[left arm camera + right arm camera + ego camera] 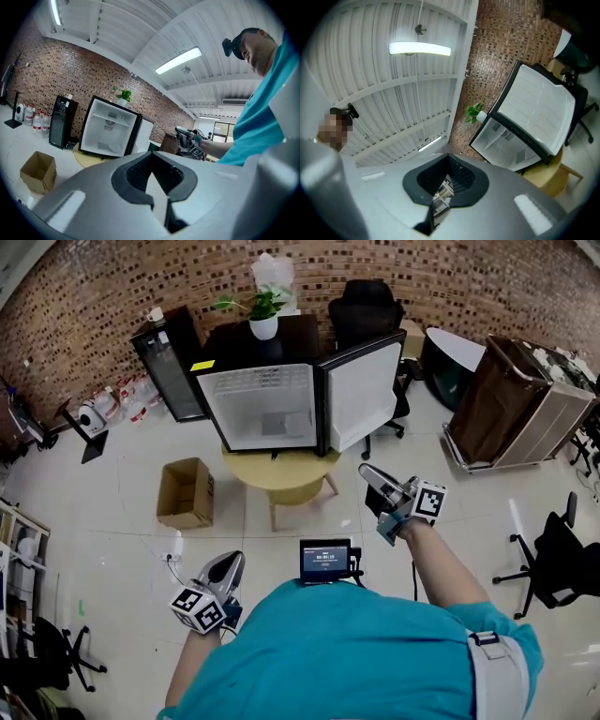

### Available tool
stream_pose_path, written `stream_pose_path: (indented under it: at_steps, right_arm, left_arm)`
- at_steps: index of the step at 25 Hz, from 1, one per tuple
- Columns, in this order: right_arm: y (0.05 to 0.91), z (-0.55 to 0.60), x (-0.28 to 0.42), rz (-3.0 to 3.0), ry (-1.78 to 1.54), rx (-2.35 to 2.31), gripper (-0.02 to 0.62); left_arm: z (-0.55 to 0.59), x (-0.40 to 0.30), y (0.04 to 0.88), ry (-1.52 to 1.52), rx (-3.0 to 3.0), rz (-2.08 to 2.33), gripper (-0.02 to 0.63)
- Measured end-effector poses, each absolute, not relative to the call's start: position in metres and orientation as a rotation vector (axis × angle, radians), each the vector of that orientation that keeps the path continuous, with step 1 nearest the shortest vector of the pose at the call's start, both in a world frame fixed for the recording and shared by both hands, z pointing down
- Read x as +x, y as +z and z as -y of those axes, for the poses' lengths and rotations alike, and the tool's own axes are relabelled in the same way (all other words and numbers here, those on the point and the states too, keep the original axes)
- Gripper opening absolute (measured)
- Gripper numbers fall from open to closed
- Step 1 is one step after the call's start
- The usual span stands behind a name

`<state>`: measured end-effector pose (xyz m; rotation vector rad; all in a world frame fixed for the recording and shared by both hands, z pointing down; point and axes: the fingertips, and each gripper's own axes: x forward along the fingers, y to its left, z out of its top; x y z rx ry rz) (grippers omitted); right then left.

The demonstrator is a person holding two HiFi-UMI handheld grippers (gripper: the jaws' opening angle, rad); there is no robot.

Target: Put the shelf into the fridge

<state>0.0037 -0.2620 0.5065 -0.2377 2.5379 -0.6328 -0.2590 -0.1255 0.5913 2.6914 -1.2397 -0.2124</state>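
While the jaws of left gripper (232, 561) and right gripper (367, 471) are pressed together, empty, the open white-lined black fridge (267, 409) lies at 12 o'clock, nearer the right; no loose shelf shows.

A small fridge (267, 409) stood open on a round table (281, 479), its door (364, 395) swung right, what looked like a wire shelf (255, 381) near its top, a cardboard box (186, 491) on the floor beside the table, and the left gripper (229, 564) and right gripper (368, 472) well short of it.
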Motion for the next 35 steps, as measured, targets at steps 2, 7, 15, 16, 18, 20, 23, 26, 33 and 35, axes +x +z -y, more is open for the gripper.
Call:
stream_pose_path:
  at_steps: [2, 7, 15, 16, 18, 20, 23, 26, 33, 35]
  right_arm:
    - [0.509, 0.252, 0.038, -2.554, -0.628, -0.222, 0.002]
    - [0.514, 0.236, 0.126, -2.625, -0.641, -0.176, 0.002]
    - [0.497, 0.190, 0.190, -2.698, -0.604, -0.144, 0.002]
    - [0.506, 0.185, 0.197, -2.705, -0.639, -0.174, 0.002]
    - [0.515, 0.169, 0.204, -2.747, -0.628, -0.212, 0.002]
    - [0.516, 0.143, 0.208, -2.805, -0.533, -0.220, 0.002]
    - [0.523, 0.100, 0.219, -2.875, -0.387, -0.238, 0.002]
    - [0.528, 0.055, 0.228, -2.918, -0.300, -0.284, 0.002]
    - [0.529, -0.013, 0.241, -2.918, -0.292, -0.440, 0.002]
    - [0.529, -0.032, 0.262, -2.915, -0.278, -0.460, 0.002]
  left_arm:
    - [0.120, -0.227, 0.593, -0.231, 2.670, 1.273, 0.003]
    - [0.113, -0.131, 0.587, -0.293, 2.657, 1.328, 0.003]
    - [0.060, -0.035, 0.572, -0.240, 2.678, 1.363, 0.003]
    - [0.050, -0.029, 0.570, -0.238, 2.683, 1.373, 0.003]
    - [0.030, -0.022, 0.566, -0.248, 2.685, 1.391, 0.003]
    - [0.008, -0.014, 0.565, -0.262, 2.688, 1.406, 0.003]
    - [-0.030, 0.003, 0.568, -0.287, 2.698, 1.407, 0.003]
    - [-0.075, 0.015, 0.569, -0.292, 2.718, 1.368, 0.003]
    - [-0.135, 0.027, 0.570, -0.259, 2.698, 1.267, 0.003]
    - [-0.146, 0.045, 0.573, -0.256, 2.709, 1.228, 0.003]
